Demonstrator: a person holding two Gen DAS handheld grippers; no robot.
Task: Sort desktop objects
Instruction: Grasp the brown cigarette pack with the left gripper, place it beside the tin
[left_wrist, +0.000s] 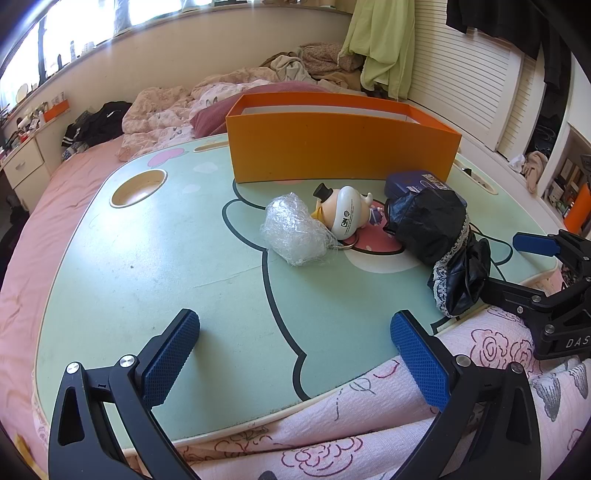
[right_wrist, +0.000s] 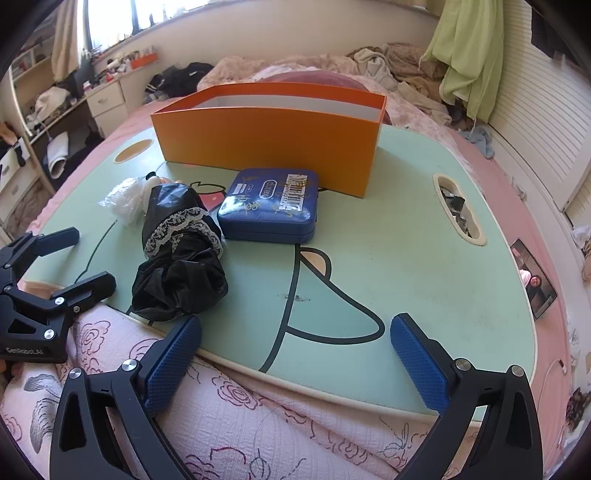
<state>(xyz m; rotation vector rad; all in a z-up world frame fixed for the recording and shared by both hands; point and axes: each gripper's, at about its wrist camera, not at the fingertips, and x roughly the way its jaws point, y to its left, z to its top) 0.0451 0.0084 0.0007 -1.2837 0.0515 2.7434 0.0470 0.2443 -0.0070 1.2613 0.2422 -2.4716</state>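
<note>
Right wrist view: the right tool (right_wrist: 295, 354) hangs with its jaws wide apart and nothing between them, over the near edge of the bench (right_wrist: 406, 236), a green lap table printed with a cartoon figure. The left tool (left_wrist: 295, 347) is likewise spread and empty. An orange box (right_wrist: 269, 136), open at the top, stands at the far side of the bench and serves as landmark. Just in front of the box lies a blue tin (right_wrist: 269, 203); to the left of the tin lies a folded black umbrella (right_wrist: 181, 254) with lace trim, and beyond it a toy figure (left_wrist: 347, 214) touching a wad of clear plastic wrap (left_wrist: 295, 229). Likely hazards: the umbrella's loose, glossy fabric may slip or unfurl if pinched off centre; the tin's smooth lid may slide from the pads; the round toy may roll when nudged; the light box may shift if struck. The bench rests on a pink bed amid rumpled bedding, with windows, a dresser and louvred doors around.
</note>
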